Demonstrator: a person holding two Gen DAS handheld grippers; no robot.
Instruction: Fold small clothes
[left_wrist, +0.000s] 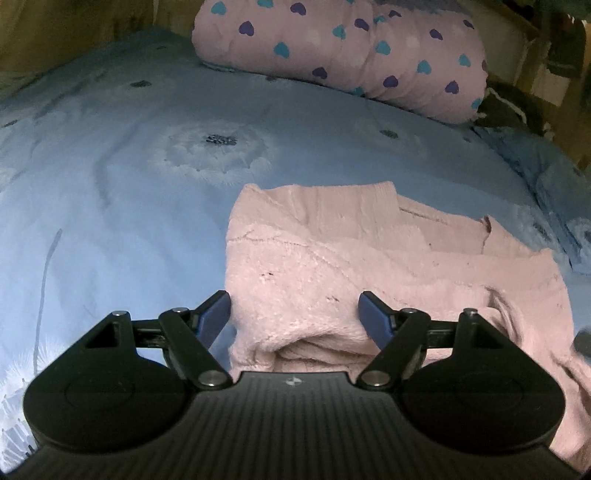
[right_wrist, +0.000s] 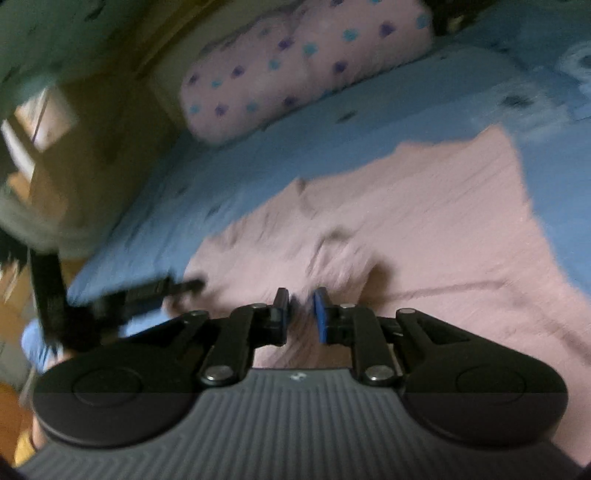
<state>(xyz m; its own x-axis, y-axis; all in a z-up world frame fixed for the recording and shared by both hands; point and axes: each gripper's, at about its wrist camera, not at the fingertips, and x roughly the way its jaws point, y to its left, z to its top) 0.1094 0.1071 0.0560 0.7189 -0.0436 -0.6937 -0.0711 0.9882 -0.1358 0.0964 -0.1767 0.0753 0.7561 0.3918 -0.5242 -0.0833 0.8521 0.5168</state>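
Note:
A small pink knitted sweater (left_wrist: 332, 254) lies on the blue bedspread (left_wrist: 122, 206), partly folded with a rolled edge at its near side. My left gripper (left_wrist: 294, 314) is open, its blue pads (left_wrist: 214, 314) wide apart just above the sweater's near left edge. In the blurred right wrist view the sweater (right_wrist: 424, 229) fills the middle. My right gripper (right_wrist: 301, 314) hangs over it with its jaws nearly closed and a narrow gap between the pads; nothing shows between them. The other gripper (right_wrist: 147, 291) appears at the left as a dark blur.
A pink pillow with blue and purple hearts (left_wrist: 351, 51) lies at the head of the bed, also in the right wrist view (right_wrist: 295, 70). Wooden furniture (right_wrist: 92, 147) stands beside the bed. A dark bundle (left_wrist: 513, 107) sits right of the pillow.

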